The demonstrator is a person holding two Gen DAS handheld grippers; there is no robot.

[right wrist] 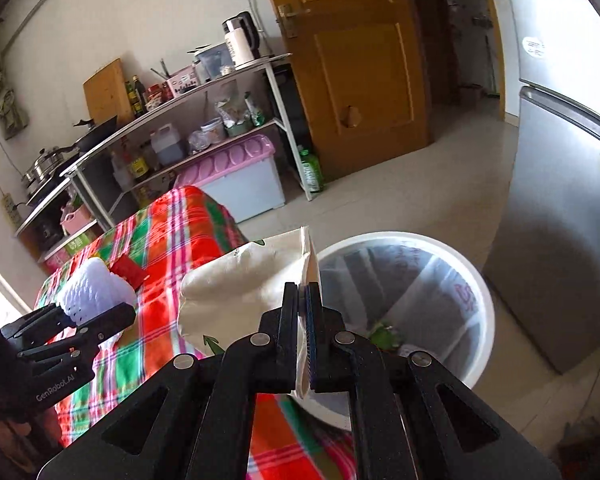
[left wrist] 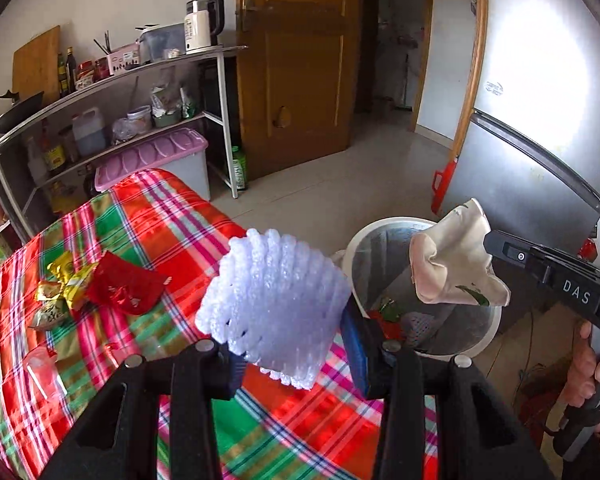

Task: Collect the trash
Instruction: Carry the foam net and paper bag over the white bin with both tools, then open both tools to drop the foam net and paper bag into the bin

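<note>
My left gripper point(left wrist: 296, 360) is shut on a white foam fruit net point(left wrist: 272, 308), held above the edge of the plaid-covered table point(left wrist: 148, 216). My right gripper point(right wrist: 305, 332) is shut on a crushed cream paper cup point(right wrist: 248, 288), held just left of the white trash bin point(right wrist: 472, 280). From the left wrist the cup point(left wrist: 452, 264) hangs over the bin point(left wrist: 388, 228), which has a liner and some trash at the bottom. On the table lie a red wrapper point(left wrist: 126, 290) and gold-green wrappers point(left wrist: 62, 284). The foam net point(right wrist: 94, 290) and left gripper point(right wrist: 88, 320) also show at the right wrist view's left.
A metal shelf rack point(left wrist: 112, 80) with bottles, a kettle and a pink-lidded box point(left wrist: 156, 156) stands behind the table. A silver fridge point(left wrist: 540, 140) is right of the bin, a wooden door point(left wrist: 300, 60) beyond. A hand point(left wrist: 588, 364) grips the right tool's handle.
</note>
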